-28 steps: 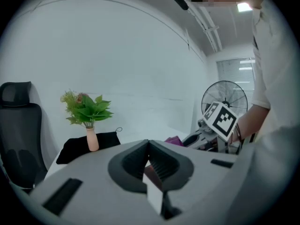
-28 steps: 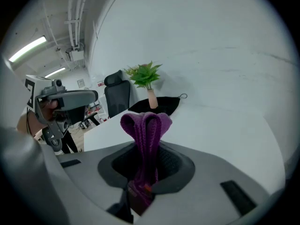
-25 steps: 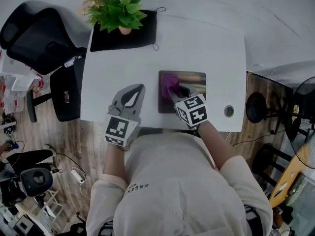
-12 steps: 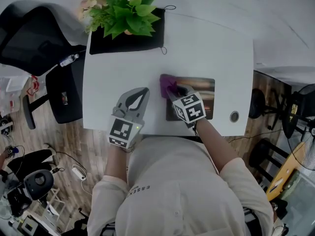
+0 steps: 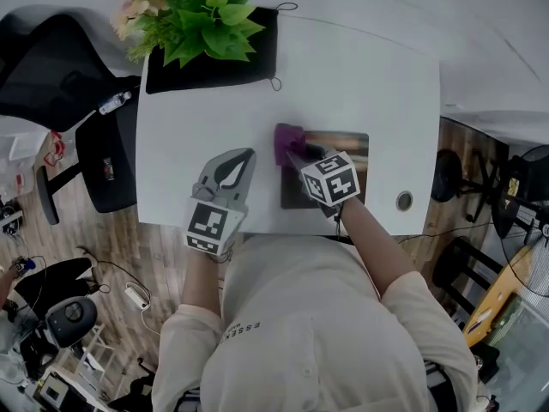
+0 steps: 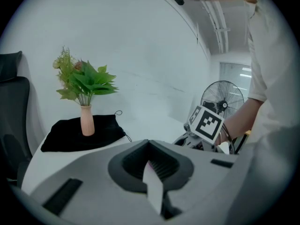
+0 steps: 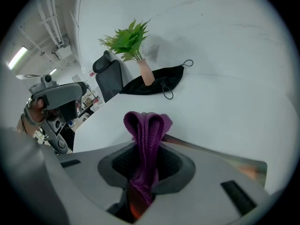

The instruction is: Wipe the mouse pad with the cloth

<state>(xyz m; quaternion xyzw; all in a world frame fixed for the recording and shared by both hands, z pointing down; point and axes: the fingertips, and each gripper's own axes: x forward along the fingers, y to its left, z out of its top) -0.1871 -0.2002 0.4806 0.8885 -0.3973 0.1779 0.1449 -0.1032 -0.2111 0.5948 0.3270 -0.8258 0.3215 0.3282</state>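
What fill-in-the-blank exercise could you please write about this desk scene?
The right gripper is shut on a folded ____ woven cloth.
The left gripper, jaws together, holds ____.
The slim pink vase of green leaves stands on a ____ drawstring fabric pouch.
The dark rectangular mouse pad lies on a ____ table.
Missing words: purple; nothing; black; white.
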